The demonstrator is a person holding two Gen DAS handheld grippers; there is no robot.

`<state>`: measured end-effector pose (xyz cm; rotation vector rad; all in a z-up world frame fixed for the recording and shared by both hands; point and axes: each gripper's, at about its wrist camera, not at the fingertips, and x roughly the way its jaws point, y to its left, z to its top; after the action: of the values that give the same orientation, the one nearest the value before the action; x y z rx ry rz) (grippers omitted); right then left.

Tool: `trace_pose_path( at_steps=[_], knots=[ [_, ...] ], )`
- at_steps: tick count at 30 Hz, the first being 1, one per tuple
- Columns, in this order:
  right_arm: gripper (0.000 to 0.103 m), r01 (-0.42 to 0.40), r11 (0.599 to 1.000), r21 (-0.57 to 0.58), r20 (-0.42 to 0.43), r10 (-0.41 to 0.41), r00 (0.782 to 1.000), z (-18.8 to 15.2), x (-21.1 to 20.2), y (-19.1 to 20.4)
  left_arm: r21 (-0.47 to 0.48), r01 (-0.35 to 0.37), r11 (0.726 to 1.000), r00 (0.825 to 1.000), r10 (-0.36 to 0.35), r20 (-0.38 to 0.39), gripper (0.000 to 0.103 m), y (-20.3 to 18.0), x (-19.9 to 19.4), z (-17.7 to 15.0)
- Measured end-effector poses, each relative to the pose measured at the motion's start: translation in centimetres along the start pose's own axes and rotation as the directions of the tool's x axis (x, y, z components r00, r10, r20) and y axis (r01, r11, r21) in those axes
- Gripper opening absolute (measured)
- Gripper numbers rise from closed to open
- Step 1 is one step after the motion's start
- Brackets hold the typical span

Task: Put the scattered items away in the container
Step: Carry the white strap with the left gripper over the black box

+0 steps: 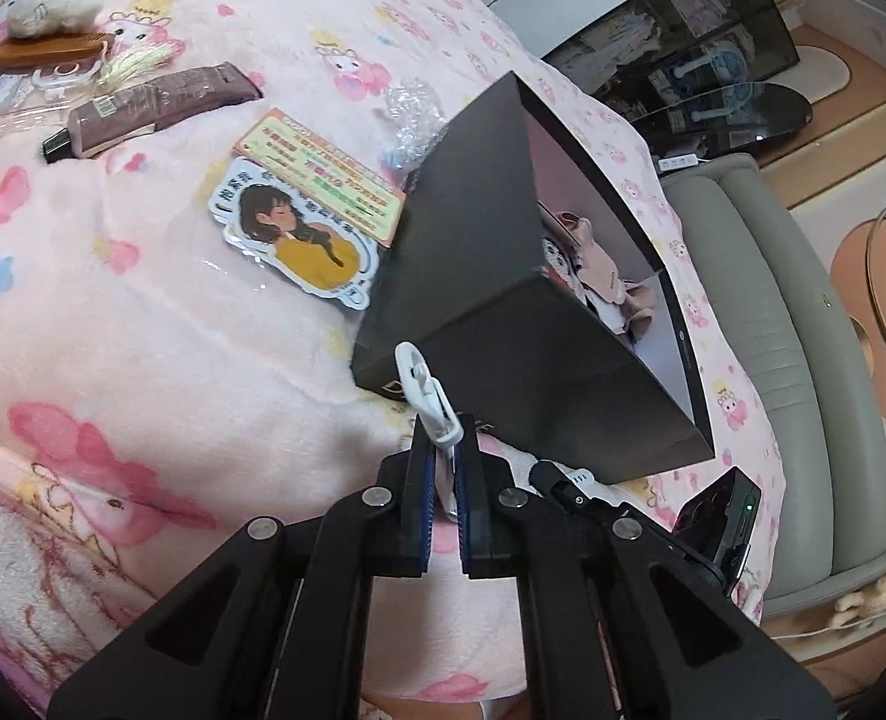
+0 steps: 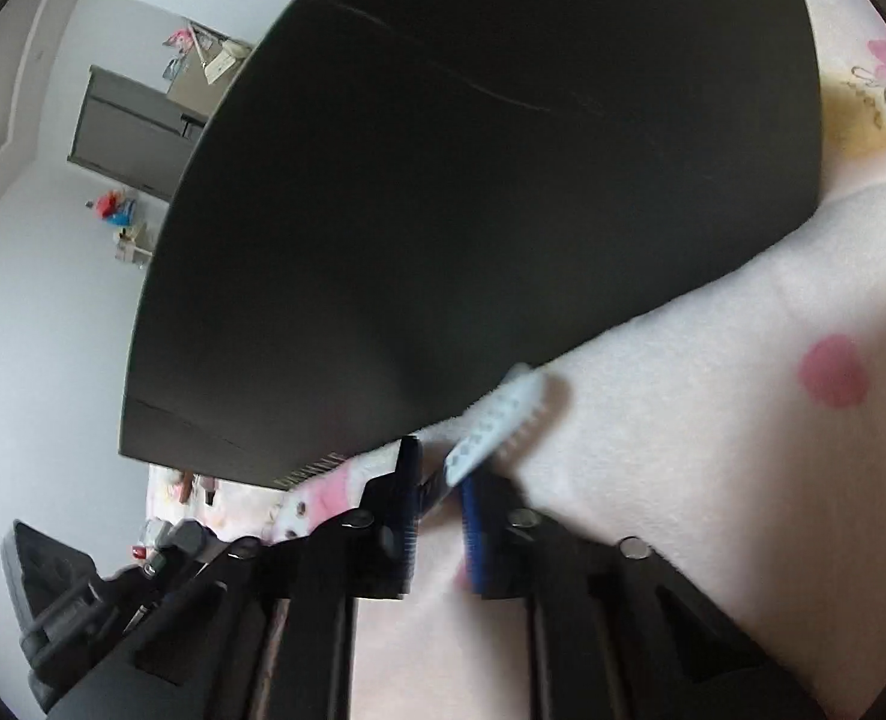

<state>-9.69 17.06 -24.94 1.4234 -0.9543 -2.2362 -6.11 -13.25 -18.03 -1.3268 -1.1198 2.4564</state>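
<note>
A black open box (image 1: 491, 276) stands on the pink blanket with soft items inside. My left gripper (image 1: 443, 456) is shut on a white clip (image 1: 428, 399), held just in front of the box's near wall. In the right wrist view the box's dark wall (image 2: 443, 180) fills the frame. My right gripper (image 2: 437, 480) is shut on a white toothed comb-like piece (image 2: 503, 414), low over the blanket beside the box. A girl sticker (image 1: 299, 234), an orange card (image 1: 323, 174), a mauve tube (image 1: 149, 108) and a wooden comb (image 1: 41, 51) lie scattered to the left.
Crumpled clear plastic (image 1: 410, 114) lies behind the card. A white plush (image 1: 47, 6) sits at the far left. The bed edge drops to a grey sofa (image 1: 761, 324) and a glass table (image 1: 737, 108) on the right. The other gripper's body (image 1: 719, 516) is near the box corner.
</note>
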Motion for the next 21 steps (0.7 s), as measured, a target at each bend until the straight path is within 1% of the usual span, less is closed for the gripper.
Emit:
trace_pose_path(
  at_steps=[1,3,5,7,9,11,12,13,16,19,21],
  knots=[
    [0.006,-0.007,1.000,0.000,0.003,0.007,1.000,0.0,-0.3,0.0,0.009,0.002,1.000,1.000,-0.002,0.001,0.004,-0.2,-0.1,-0.1],
    [0.004,-0.008,0.999,-0.036,0.023,0.009,1.000,0.1,-1.4,0.7,0.023,0.012,1.000,1.000,-0.012,-0.004,0.004,-0.7,-0.2,-0.4],
    [0.004,-0.009,0.995,-0.095,0.058,0.014,0.998,0.2,-3.0,1.8,0.030,0.026,0.999,1.000,-0.025,-0.010,0.004,-1.2,-0.3,-0.7],
    [0.004,-0.030,0.987,-0.156,0.081,0.043,0.996,0.3,-4.6,3.1,0.047,0.035,0.998,0.999,-0.034,-0.009,0.004,-2.1,-0.6,-0.9],
    [0.004,-0.030,0.972,-0.235,0.100,0.055,0.993,0.3,-6.1,4.6,0.068,0.048,0.997,0.999,-0.048,-0.002,0.004,-3.2,-1.0,-0.8],
    [0.004,-0.032,0.962,-0.273,0.124,0.068,0.990,1.0,-7.3,5.3,0.087,0.066,0.994,0.998,-0.067,0.010,0.004,-4.5,-1.5,-0.5],
    [0.004,-0.042,0.959,-0.281,0.131,0.081,0.988,1.0,-8.1,5.1,0.098,0.073,0.993,0.997,-0.075,0.015,0.004,-5.0,-1.8,-0.4],
    [0.004,-0.047,0.959,-0.279,0.137,0.088,0.987,1.8,-8.7,5.4,0.109,0.078,0.991,0.997,-0.081,0.019,0.004,-5.7,-2.1,-0.2],
    [0.004,-0.078,0.961,-0.267,0.140,0.118,0.983,2.9,-10.5,5.9,0.148,0.091,0.985,0.995,-0.097,0.031,0.004,-7.7,-2.8,0.2],
    [0.004,-0.102,0.958,-0.267,0.159,0.149,0.976,4.3,-12.5,6.6,0.198,0.107,0.974,0.992,-0.117,0.039,0.004,-10.2,-3.2,1.0],
    [0.004,-0.105,0.953,-0.283,0.175,0.159,0.972,5.6,-12.8,7.5,0.231,0.123,0.965,0.989,-0.137,0.046,0.004,-12.1,-3.2,1.9]
  ],
)
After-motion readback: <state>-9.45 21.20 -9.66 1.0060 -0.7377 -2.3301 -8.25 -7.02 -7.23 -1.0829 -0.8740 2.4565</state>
